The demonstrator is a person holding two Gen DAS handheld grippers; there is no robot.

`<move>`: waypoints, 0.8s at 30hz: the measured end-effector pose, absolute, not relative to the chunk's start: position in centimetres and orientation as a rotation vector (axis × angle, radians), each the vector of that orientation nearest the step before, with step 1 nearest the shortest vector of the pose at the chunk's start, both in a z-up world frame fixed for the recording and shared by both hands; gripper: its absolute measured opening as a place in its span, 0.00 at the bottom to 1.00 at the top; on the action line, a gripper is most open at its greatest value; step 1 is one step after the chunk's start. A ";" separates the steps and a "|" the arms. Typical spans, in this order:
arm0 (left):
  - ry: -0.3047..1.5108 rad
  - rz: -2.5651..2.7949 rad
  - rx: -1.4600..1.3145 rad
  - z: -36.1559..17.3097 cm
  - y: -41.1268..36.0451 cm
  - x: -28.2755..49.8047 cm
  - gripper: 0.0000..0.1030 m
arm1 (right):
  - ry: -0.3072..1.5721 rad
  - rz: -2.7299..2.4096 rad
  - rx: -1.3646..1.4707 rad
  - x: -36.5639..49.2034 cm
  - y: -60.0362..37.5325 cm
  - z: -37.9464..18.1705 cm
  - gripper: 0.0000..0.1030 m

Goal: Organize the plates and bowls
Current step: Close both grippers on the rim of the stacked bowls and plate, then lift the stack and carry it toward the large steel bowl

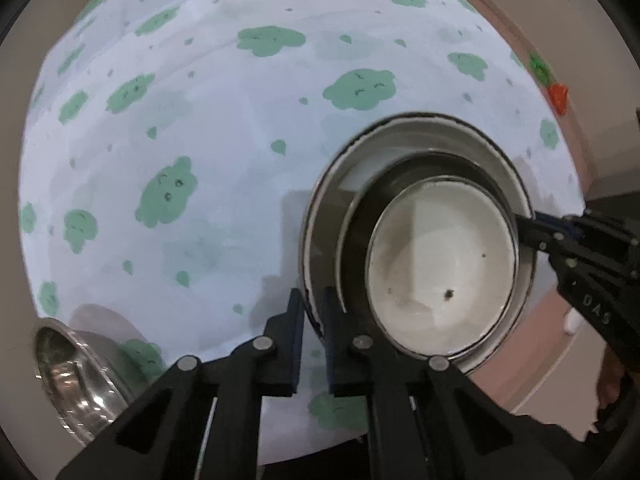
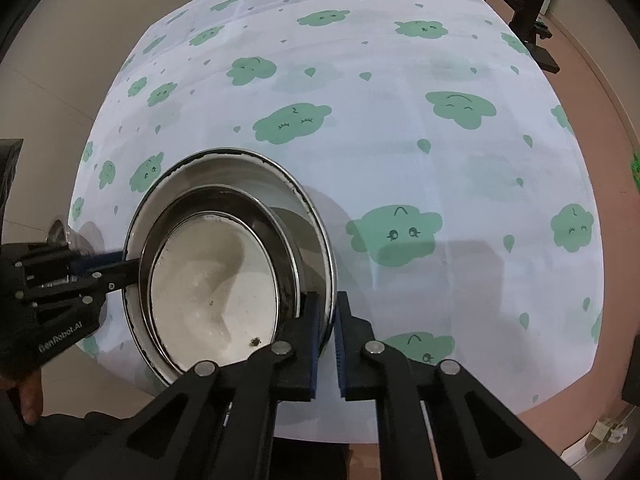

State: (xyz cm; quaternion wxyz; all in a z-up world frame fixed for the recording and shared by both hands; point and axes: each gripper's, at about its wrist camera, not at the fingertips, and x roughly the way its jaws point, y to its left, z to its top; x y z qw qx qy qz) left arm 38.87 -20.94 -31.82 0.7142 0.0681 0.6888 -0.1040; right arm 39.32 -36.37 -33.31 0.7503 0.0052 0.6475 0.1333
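Pinching the rim of the large outer bowl (image 1: 316,216) at the bottom centre of the left wrist view, the left gripper (image 1: 314,312) has its 2 jaws pressed onto the thin enamel edge, with no gap showing beside it. In the right wrist view the right gripper (image 2: 327,312) does the same at the lower centre, its blue-lined jaws clamped on the opposite side of that rim. The stack sits low and right of centre in the left view: a dark metal dish (image 1: 360,216) nests inside the outer bowl, and a white inner bowl (image 1: 440,264), specked with a few dark crumbs, rests in that. All 3 lie off-centre to one another, the inner 2 crowded toward one side. Beyond them spreads the cloud-print tablecloth (image 1: 224,112), and a shiny steel bowl (image 1: 76,376) sits apart at the lower left edge. The likely risk is in lifting: both grips hold only a narrow lip, so uneven raising could tilt the stack and slide the loose inner pieces, or let the rim slip out. Chipped enamel at the edge looks slick, and the stack stands near the table's edge, so a drop could go to the floor (image 2: 592,128).
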 end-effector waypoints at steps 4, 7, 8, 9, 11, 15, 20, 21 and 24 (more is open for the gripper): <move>1.531 -0.246 0.129 -31.6 -20.9 38.8 0.05 | 1.425 0.281 0.041 39.2 -36.6 -33.3 0.08; 1.525 -0.250 0.133 -31.1 -20.7 38.6 0.05 | 1.429 0.276 0.032 39.1 -36.5 -33.1 0.08; 1.523 -0.250 0.126 -30.9 -20.6 38.6 0.05 | 1.428 0.277 0.031 39.2 -36.4 -32.9 0.08; 1.522 -0.250 0.123 -30.8 -20.4 38.4 0.05 | 1.427 0.279 0.029 39.3 -36.3 -32.7 0.08; 1.517 -0.245 0.119 -30.3 -20.1 38.5 0.05 | 1.423 0.284 0.023 39.4 -36.0 -32.4 0.08; 1.510 -0.224 0.093 -29.7 -18.9 38.7 0.05 | 1.415 0.301 0.006 39.7 -35.2 -31.6 0.08; 1.488 -0.187 0.075 -29.0 -17.2 38.5 0.05 | 1.401 0.335 -0.025 40.0 -33.5 -30.5 0.08; 1.486 -0.180 0.070 -28.9 -17.1 38.2 0.05 | 1.399 0.342 -0.031 40.1 -33.2 -30.4 0.08; 1.478 -0.156 0.052 -28.3 -15.8 37.9 0.05 | 1.395 0.368 -0.048 40.4 -31.9 -29.9 0.08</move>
